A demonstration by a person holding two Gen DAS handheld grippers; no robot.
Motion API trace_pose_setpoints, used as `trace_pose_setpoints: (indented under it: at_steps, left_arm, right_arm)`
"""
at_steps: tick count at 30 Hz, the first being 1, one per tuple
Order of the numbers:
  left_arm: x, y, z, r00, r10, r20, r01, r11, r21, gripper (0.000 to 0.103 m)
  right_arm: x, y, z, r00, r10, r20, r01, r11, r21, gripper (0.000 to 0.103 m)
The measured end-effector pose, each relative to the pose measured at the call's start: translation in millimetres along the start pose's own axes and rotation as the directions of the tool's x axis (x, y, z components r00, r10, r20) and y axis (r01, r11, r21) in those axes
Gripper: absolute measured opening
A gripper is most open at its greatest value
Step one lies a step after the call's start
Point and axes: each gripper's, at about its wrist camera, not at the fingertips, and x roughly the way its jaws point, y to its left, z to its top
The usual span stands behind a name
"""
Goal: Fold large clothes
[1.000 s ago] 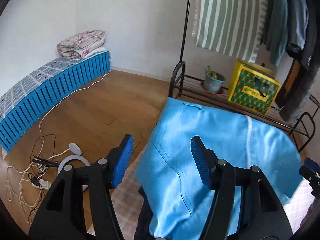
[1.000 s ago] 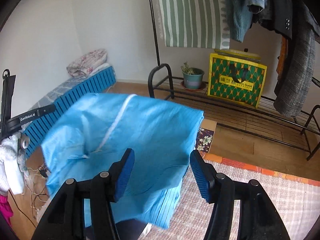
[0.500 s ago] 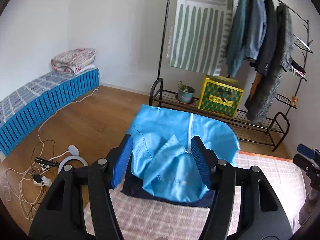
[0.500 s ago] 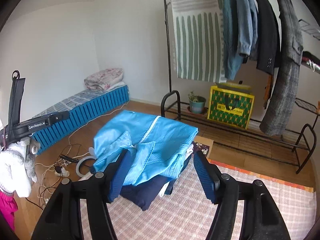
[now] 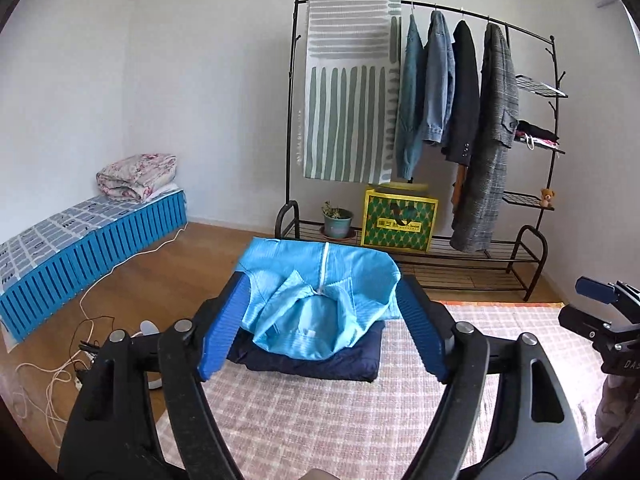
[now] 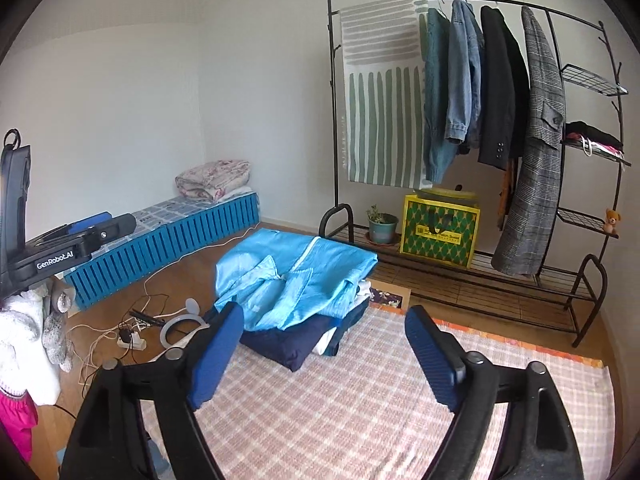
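A folded light-blue garment (image 5: pixel 320 288) (image 6: pixel 292 280) lies on top of a stack of dark navy folded clothes (image 5: pixel 316 356) (image 6: pixel 304 340) at the far end of a pink checked rug (image 5: pixel 320 412) (image 6: pixel 360 392). My left gripper (image 5: pixel 324 312) hangs well back from the stack; its jaws are opening and hold nothing. My right gripper (image 6: pixel 326 330) also stands back, jaws opening, nothing between them. The left gripper's body (image 6: pixel 60 248) shows at the left edge of the right wrist view, held by a white-gloved hand (image 6: pixel 24 344).
A black clothes rack (image 5: pixel 416 240) with hanging coats, a striped cloth, a plant pot (image 5: pixel 338 222) and a yellow-green box (image 5: pixel 400 222) stands behind the stack. A blue mattress (image 5: pixel 88 236) runs along the left wall. Cables and a white ring (image 6: pixel 180 324) lie on the wooden floor.
Both grippers have pulled back and up from the light-blue garment, which now rests folded on the stack. Both pairs of jaws stand wider apart than before.
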Motion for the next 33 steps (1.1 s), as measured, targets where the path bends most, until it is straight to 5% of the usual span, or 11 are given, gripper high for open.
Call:
trace_pose_setpoints:
  at_steps: [2,8,15,24,33]
  left_arm:
    - [-9,-8,-10,1.0,-0.004,0.006,0.004,1.0,0.009,0.092]
    - [-21,-19,-48,1.0,0.002,-0.004,-0.002,0.999,-0.041,0.103]
    - [-11,-31,-89,0.995,0.082,-0.049,-0.084,0.996,-0.038,0.103]
    - [7,-37,-137,0.99,0.102,-0.093,-0.109,0.991,-0.075,0.103]
    - [27,-43,-154,0.98,0.144,-0.139,-0.153,0.987,-0.054,0.103]
  right_arm:
    - [-6,-1,-12,1.0,-0.009,-0.002,0.009,1.0,-0.005,0.088]
    - [-15,-10,-43,1.0,-0.027,-0.015,0.027,0.999,0.027,0.1]
    - [-4,-21,-69,0.998,-0.042,-0.054,0.044,0.999,0.031,0.102]
    - [19,-36,-113,0.992,-0.067,-0.108,0.068,0.998,0.009,0.103]
    - [33,-56,-134,0.985,-0.102,-0.142,0.109,0.993,0.045,0.103]
